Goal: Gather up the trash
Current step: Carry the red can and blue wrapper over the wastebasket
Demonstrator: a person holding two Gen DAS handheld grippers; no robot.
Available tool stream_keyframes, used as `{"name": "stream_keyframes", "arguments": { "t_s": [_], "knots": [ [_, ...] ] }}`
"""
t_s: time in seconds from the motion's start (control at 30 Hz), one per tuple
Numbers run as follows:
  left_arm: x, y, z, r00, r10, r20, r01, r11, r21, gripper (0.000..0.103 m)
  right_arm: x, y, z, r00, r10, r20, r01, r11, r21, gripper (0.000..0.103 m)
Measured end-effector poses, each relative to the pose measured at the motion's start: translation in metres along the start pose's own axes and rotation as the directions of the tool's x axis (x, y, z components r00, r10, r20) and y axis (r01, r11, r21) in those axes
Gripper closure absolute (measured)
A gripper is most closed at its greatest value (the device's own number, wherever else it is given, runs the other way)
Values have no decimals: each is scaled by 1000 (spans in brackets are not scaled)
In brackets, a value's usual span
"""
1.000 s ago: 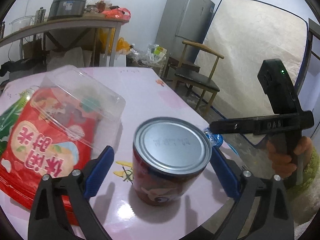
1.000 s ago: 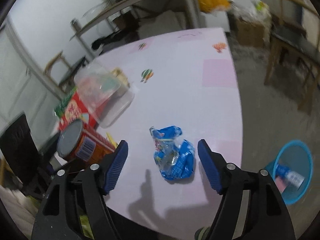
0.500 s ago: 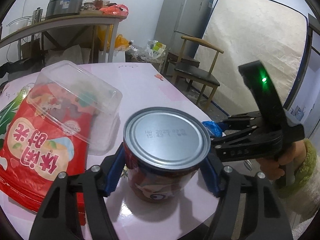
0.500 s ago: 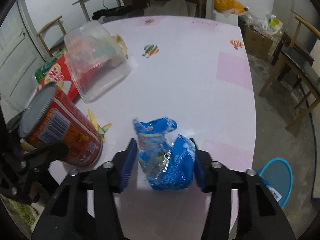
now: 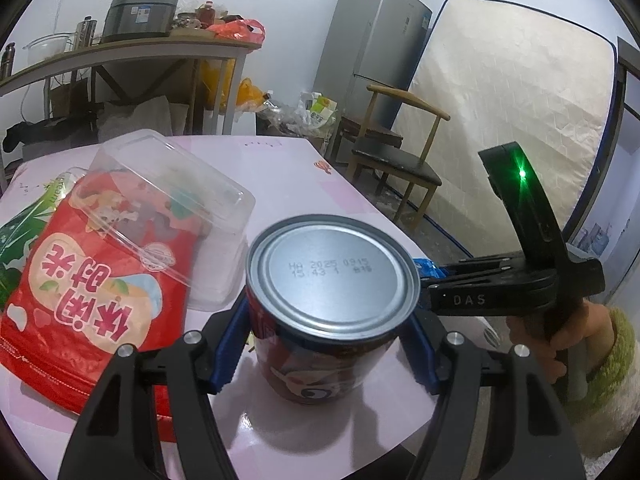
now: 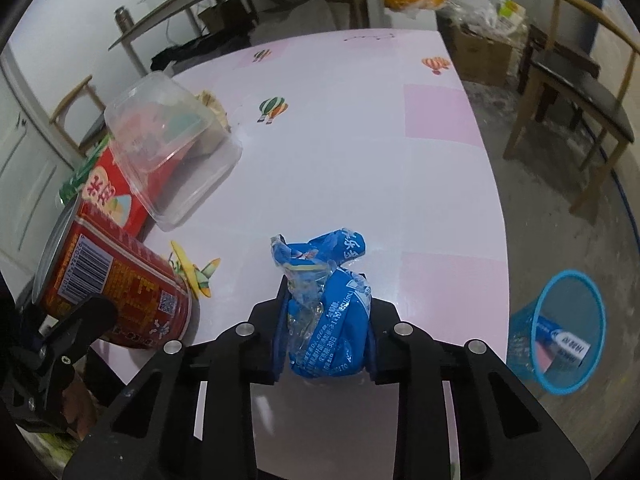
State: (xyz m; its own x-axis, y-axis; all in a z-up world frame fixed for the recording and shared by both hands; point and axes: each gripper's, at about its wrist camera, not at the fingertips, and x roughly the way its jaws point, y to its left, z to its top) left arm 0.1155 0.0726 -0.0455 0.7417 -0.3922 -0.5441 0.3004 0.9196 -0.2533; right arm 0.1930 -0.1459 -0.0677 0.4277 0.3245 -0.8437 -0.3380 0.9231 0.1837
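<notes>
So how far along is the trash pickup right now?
Done: one wrapper lies in the blue bin. In hand: the left hand-held gripper clamps the red can; the right hand-held gripper is closing on the blue wrapper. Left: clear plastic box, red snack bag.

Green packet (image 5: 16, 236) mostly hidden under red bag (image 5: 88, 292).

From each wrist we look closely down along the fingers; both views share the can (image 5: 332, 308) (image 6: 116, 284) and worktop (image 5: 280, 184) (image 6: 360, 152).
</notes>
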Motion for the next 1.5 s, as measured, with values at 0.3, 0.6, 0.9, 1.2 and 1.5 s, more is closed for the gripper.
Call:
{"name": "stream_keyframes", "arguments": {
  "t_s": [0.3, 0.6, 0.9, 1.2, 1.5],
  "knots": [
    [-16, -9, 7, 999, 7, 35, -7, 1000, -1, 37, -21, -16, -2, 997, 52, 51, -59, 988, 142, 77],
    [-31, -24, 28, 997, -12, 71, 11, 1000, 11, 37, -45, -34, -5, 984, 124, 129, -153, 957, 247, 77],
    [-32, -50, 57, 993, -46, 107, 41, 998, 48, 37, -74, -52, -9, 970, 137, 203, -191, 942, 277, 77],
    [-11, -86, 87, 987, -124, 103, 116, 990, 77, 37, -114, -99, -26, 950, 104, 294, -214, 903, 372, 77],
    [26, -136, 113, 974, -215, 66, 208, 973, 101, 37, -147, -150, -52, 926, 20, 376, -214, 851, 480, 77]
  ]
}}
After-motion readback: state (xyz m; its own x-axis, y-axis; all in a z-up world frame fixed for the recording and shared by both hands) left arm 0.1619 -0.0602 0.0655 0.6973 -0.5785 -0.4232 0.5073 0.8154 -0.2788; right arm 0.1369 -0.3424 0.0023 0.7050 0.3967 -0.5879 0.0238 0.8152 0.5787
